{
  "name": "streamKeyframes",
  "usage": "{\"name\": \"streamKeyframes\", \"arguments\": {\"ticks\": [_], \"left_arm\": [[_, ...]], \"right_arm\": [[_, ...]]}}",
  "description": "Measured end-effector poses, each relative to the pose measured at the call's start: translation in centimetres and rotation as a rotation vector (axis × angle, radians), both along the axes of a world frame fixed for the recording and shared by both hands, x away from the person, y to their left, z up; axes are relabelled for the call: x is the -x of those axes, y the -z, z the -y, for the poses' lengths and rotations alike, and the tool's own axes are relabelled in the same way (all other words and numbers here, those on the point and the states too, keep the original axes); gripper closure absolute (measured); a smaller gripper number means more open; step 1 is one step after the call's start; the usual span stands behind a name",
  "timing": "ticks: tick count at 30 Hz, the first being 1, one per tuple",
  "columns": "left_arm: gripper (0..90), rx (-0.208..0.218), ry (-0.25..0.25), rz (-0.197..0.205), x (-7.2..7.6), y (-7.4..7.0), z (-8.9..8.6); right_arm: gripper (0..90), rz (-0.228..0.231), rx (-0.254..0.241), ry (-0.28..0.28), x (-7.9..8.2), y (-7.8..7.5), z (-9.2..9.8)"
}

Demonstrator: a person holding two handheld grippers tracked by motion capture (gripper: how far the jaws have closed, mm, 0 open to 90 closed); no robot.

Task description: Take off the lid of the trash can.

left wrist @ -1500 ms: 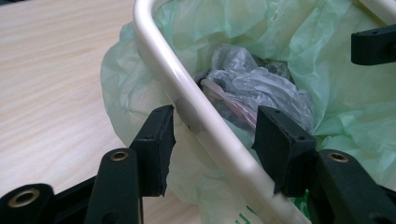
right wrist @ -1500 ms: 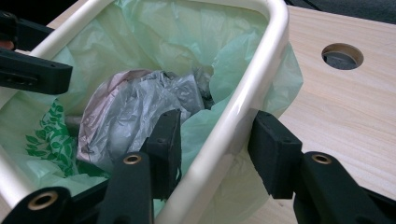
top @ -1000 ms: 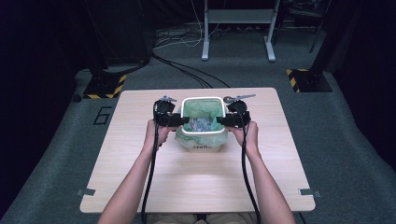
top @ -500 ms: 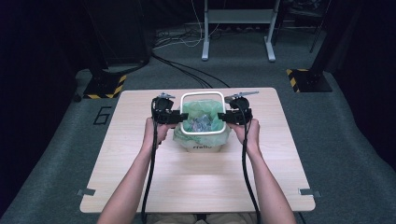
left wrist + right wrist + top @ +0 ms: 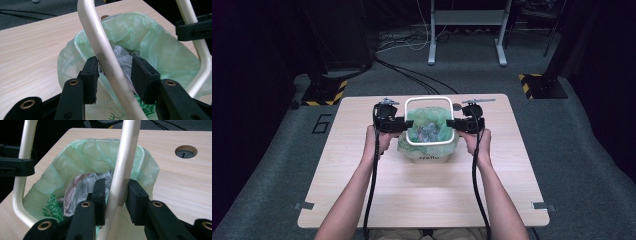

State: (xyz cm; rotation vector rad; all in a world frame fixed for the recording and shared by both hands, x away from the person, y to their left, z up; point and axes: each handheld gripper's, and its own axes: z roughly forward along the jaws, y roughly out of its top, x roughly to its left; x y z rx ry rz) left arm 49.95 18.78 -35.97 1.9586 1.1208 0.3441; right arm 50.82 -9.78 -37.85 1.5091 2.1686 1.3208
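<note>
A white ring frame (image 5: 428, 102) hangs just above a small bin lined with a green bag (image 5: 430, 147) at the table's middle. Crumpled grey plastic (image 5: 122, 56) lies inside the bag. My left gripper (image 5: 408, 125) grips the ring's left bar (image 5: 105, 50), which runs slanted between its jaws and presses against the left pad (image 5: 91, 75). My right gripper (image 5: 451, 124) holds the ring's right bar (image 5: 120, 175). Its jaws have just been closing, and that bar now sits tight between the pads (image 5: 136, 197).
The bin stands on a light wooden table (image 5: 362, 175). A round cable hole (image 5: 186, 151) lies in the tabletop behind the bin. Cables run from both grippers back along the person's forearms (image 5: 357, 195).
The white ring has come up off the bin's rim, and the left hand has risen a little with it. The right hand has kept its place.
</note>
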Motion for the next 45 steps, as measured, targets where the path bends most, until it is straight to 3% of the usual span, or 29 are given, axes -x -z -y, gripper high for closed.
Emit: {"name": "streamKeyframes", "arguments": {"ticks": [5,11,16,18,20,22,24,26,27,28,29,36,40,41,42,44,45], "left_arm": [[57.2,0.001,0.018,0.024,0.5,-0.9,0.4],[53.2,0.007,0.027,0.029,0.7,-0.8,0.6],[44.7,-0.027,0.034,0.063,1.2,-0.7,0.8],[33.0,-0.045,0.03,0.08,1.5,-0.6,0.7],[29.5,-0.053,0.025,0.103,1.9,-0.5,0.6],[23.6,-0.08,-0.002,0.124,2.5,-0.3,0.3],[20.1,-0.074,-0.005,0.137,3.4,0.1,-0.1],[18.7,-0.095,-0.019,0.168,4.4,0.5,-0.5],[16.6,-0.104,-0.024,0.184,5.3,1.0,-0.8],[15.4,-0.104,-0.024,0.184,5.3,1.0,-0.8],[15.1,-0.132,-0.032,0.203,6.2,1.5,-1.2],[14.5,-0.182,-0.021,0.219,8.1,4.0,-2.1],[14.4,-0.217,-0.016,0.185,9.0,7.1,-2.7],[14.4,-0.217,-0.016,0.185,9.0,7.1,-2.7],[14.3,-0.227,-0.016,0.171,9.3,8.6,-2.9],[14.3,-0.232,-0.02,0.135,9.5,10.2,-3.1],[14.2,-0.232,-0.02,0.135,9.5,10.2,-3.1]], "right_arm": [[72.8,-0.003,-0.026,0.015,0.2,-0.5,0.7],[74.6,0.003,-0.022,0.042,0.4,-0.9,1.8],[74.8,0.002,-0.029,0.046,0.4,-0.6,2.3],[74.8,-0.002,-0.038,0.055,0.5,-0.4,2.7],[74.8,-0.006,-0.044,0.056,0.6,-0.3,2.9],[74.8,0.002,-0.054,0.063,0.8,-0.4,3.4],[74.8,0.004,-0.057,0.066,0.8,-0.4,3.6],[74.8,0.007,-0.07,0.069,1.0,-0.5,3.9],[74.8,0.015,-0.073,0.072,1.1,-0.6,4.2],[74.8,0.015,-0.073,0.072,1.1,-0.6,4.2],[74.8,0.016,-0.07,0.078,1.2,-0.7,4.4],[74.7,0.023,-0.077,0.092,1.4,-0.7,5.0],[74.7,0.037,-0.08,0.097,1.6,-0.9,5.4],[74.7,0.037,-0.08,0.097,1.6,-0.9,5.4],[74.7,0.047,-0.08,0.101,1.7,-1.0,5.5],[74.7,0.051,-0.083,0.1,1.8,-1.1,5.6],[74.7,0.051,-0.083,0.1,1.8,-1.1,5.6]]}}
